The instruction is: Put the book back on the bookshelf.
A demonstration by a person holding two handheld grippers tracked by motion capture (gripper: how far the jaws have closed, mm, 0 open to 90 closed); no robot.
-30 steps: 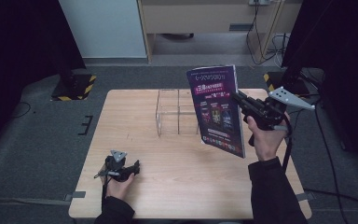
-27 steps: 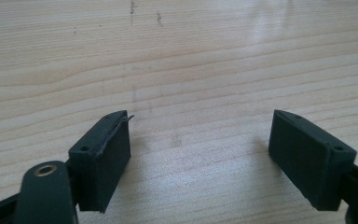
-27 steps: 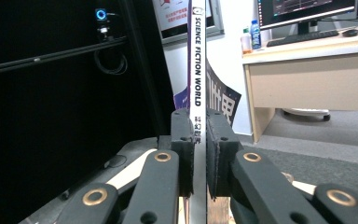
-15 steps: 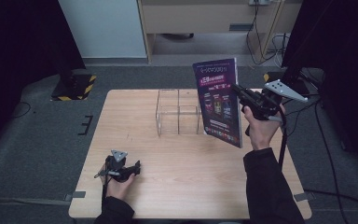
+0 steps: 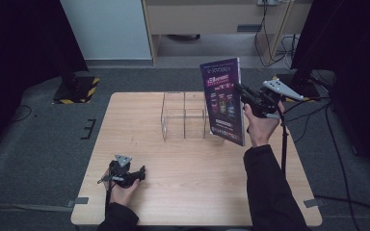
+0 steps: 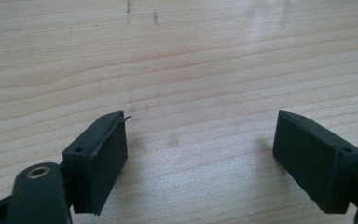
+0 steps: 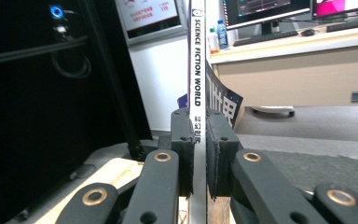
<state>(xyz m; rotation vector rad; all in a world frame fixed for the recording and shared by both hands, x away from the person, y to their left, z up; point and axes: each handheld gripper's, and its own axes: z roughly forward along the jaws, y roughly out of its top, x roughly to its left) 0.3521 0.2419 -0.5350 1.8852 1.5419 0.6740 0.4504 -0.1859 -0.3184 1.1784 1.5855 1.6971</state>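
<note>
A purple-covered magazine (image 5: 224, 103) stands upright in the air over the table's right side, its lower edge just right of a clear acrylic rack (image 5: 184, 115). My right gripper (image 5: 243, 94) is shut on its spine; in the right gripper view the white spine (image 7: 196, 70) runs up between the two pads of that gripper (image 7: 198, 135). My left gripper (image 5: 142, 172) rests low at the table's near left. Its jaws have just been opening and stand wide over bare wood, with nothing between them in the left gripper view (image 6: 200, 154).
The wooden table (image 5: 197, 192) is ringed by dark floor and black curtains. A cable trails from the right gripper off the right edge. Beyond the far edge stand a white panel and a desk (image 7: 298, 70) with monitors.
My right gripper has carried the magazine away from me toward the rack's right end, and its cover has turned more edge-on. The left hand has stayed in place.
</note>
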